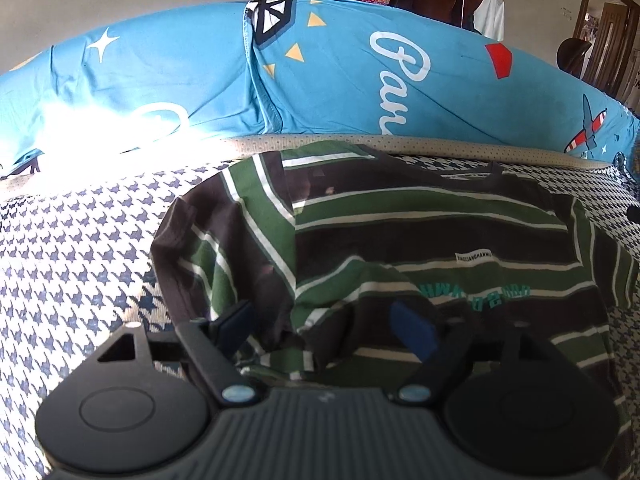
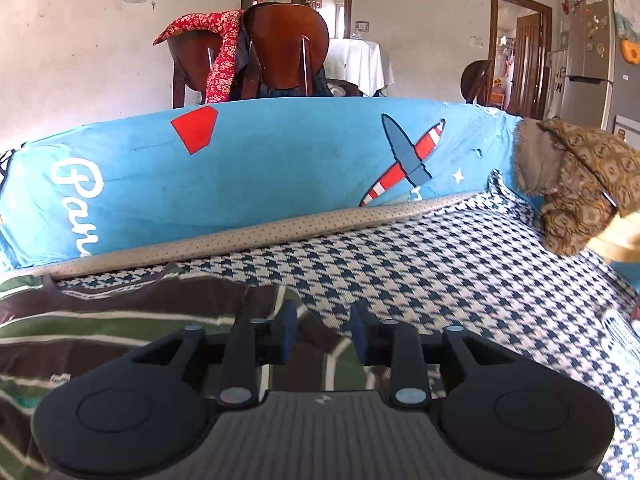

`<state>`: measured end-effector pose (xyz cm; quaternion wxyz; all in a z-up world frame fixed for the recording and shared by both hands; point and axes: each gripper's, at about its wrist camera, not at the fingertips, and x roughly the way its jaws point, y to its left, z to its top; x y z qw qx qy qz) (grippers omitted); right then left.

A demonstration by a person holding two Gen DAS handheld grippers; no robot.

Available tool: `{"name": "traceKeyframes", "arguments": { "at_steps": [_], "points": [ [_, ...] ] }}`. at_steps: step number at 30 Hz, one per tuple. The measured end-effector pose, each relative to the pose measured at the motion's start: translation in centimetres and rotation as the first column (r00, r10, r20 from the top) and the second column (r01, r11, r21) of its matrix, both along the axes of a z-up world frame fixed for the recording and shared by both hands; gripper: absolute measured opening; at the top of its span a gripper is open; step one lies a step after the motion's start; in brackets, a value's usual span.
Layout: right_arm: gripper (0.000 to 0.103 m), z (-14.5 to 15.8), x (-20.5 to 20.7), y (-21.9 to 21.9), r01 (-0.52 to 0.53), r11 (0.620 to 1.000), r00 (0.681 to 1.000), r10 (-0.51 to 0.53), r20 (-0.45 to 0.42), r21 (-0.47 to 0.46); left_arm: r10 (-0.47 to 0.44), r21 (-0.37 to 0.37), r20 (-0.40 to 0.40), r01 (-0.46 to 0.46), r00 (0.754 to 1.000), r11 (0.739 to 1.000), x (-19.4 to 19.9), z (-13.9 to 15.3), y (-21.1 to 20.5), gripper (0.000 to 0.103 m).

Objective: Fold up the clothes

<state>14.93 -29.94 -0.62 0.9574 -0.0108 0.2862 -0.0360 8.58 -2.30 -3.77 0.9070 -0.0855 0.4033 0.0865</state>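
Note:
A shirt (image 1: 400, 216) with green, brown and white stripes lies spread on a houndstooth cover (image 1: 80, 248), and its left side is folded inward over the body. My left gripper (image 1: 324, 324) is open and low over the shirt's near edge, with rumpled fabric between its wide-apart blue pads (image 1: 412, 328). In the right wrist view the shirt (image 2: 100, 320) fills the lower left. My right gripper (image 2: 324, 334) is open by a narrower gap at the shirt's right edge, where a strip of striped cloth runs under and between the pads (image 2: 290, 332).
A long blue printed cushion (image 2: 280, 168) runs along the back of the cover (image 2: 480, 272), with a tan dotted strip (image 2: 280, 228) in front of it. A brown patterned cloth bundle (image 2: 580, 184) sits at the right. Wooden chairs (image 2: 280, 40) and a fridge (image 2: 592, 48) stand behind.

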Motion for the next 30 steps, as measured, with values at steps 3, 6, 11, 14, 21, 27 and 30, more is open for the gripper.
{"name": "traceKeyframes", "arguments": {
  "at_steps": [3, 6, 11, 14, 21, 27, 30],
  "points": [
    [0.039, -0.5, -1.8, -1.4, 0.034, 0.999, 0.998, -0.033, -0.049, 0.015, -0.004, -0.007, 0.003, 0.004, 1.0, 1.0, -1.0, 0.1, -0.2, 0.079],
    [0.039, -1.4, -2.6, -2.7, 0.079, 0.996, 0.992, -0.076, -0.103, 0.034, -0.004, -0.017, -0.005, 0.004, 1.0, 1.0, -2.1, -0.2, -0.4, 0.079],
    [0.043, -3.0, -2.5, -5.7, 0.194, 0.974, 0.973, -0.177, -0.148, 0.114, -0.017, -0.045, -0.011, 0.016, 1.0, 0.999, -3.4, -0.3, -0.7, 0.079],
    [0.043, -3.5, -2.3, -7.3, 0.235, 0.946, 0.966, -0.203, -0.16, 0.223, -0.019, -0.039, -0.011, 0.019, 1.0, 0.999, -3.2, -0.3, -0.8, 0.079],
    [0.059, -4.4, -0.7, -6.8, 0.188, 0.933, 0.979, -0.152, -0.136, 0.307, -0.012, -0.067, -0.044, 0.009, 0.999, 0.998, -2.5, -0.9, -0.1, 0.079],
    [0.058, -5.9, 0.7, -4.4, 0.147, 0.962, 0.983, -0.117, -0.139, 0.23, -0.012, -0.083, -0.064, 0.007, 0.998, 0.997, -2.2, -1.4, 0.1, 0.079],
    [0.016, -5.8, 0.9, -3.2, 0.117, 0.973, 0.988, -0.094, -0.124, 0.197, -0.008, -0.086, -0.071, 0.002, 0.997, 0.996, -2.0, -1.5, 0.3, 0.079]
  ]
}}
